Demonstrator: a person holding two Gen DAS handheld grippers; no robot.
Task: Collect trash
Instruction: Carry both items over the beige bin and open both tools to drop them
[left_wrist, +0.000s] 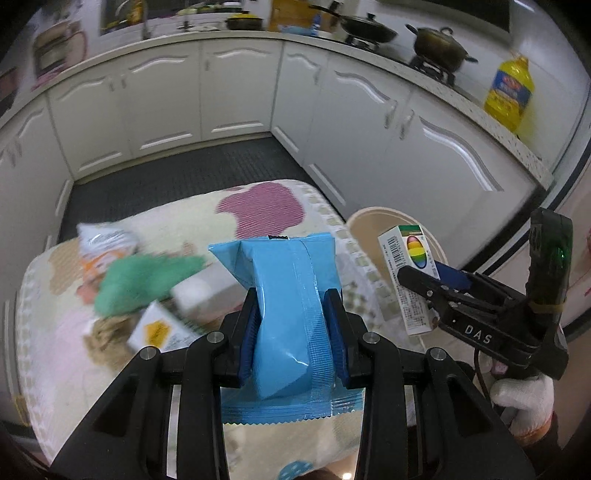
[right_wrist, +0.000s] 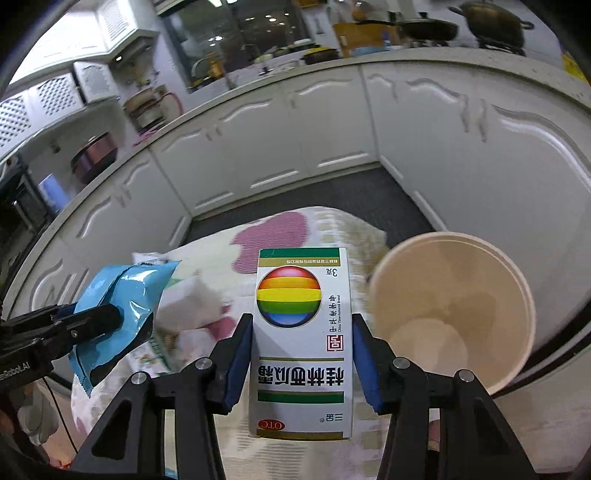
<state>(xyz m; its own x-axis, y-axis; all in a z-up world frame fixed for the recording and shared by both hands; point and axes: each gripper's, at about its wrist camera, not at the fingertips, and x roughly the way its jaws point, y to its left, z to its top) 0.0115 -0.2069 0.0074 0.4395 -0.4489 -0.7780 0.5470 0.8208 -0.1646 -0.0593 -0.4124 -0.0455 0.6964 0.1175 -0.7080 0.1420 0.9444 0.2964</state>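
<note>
two pieces of trash are lifted at once, one per claw. the blue wrapper (left_wrist: 284, 306) is a glossy sky-blue foil packet with crimped, serrated ends and a seam running down its length; it fills the lower centre of the left wrist frame, creased and pinched in at its waist. the left gripper (left_wrist: 291, 328) is clamped on that waist, its blue pads pressed into both sides of the foil. in the right wrist frame the same wrapper (right_wrist: 122, 306) shows at the lower left, held in the air above the cloth.

the medicine box (right_wrist: 301, 343) is a white carton with green and gold bands, a rainbow-striped sphere, chinese characters and a red otc oval, seen upside down in the lower centre of the right wrist frame. the right gripper (right_wrist: 301, 354) is closed on its two long sides, the pads flat against the card. in the left wrist frame the box (left_wrist: 410, 277) sits at the right, its barcode side showing.

a beige bin (right_wrist: 450, 306) stands open just right of the box. more litter lies blurred on the patterned cloth (left_wrist: 258, 206) at the left of the left wrist frame: a green piece (left_wrist: 140, 280), a white bag (left_wrist: 103, 240) and a small white carton (left_wrist: 159, 328).
</note>
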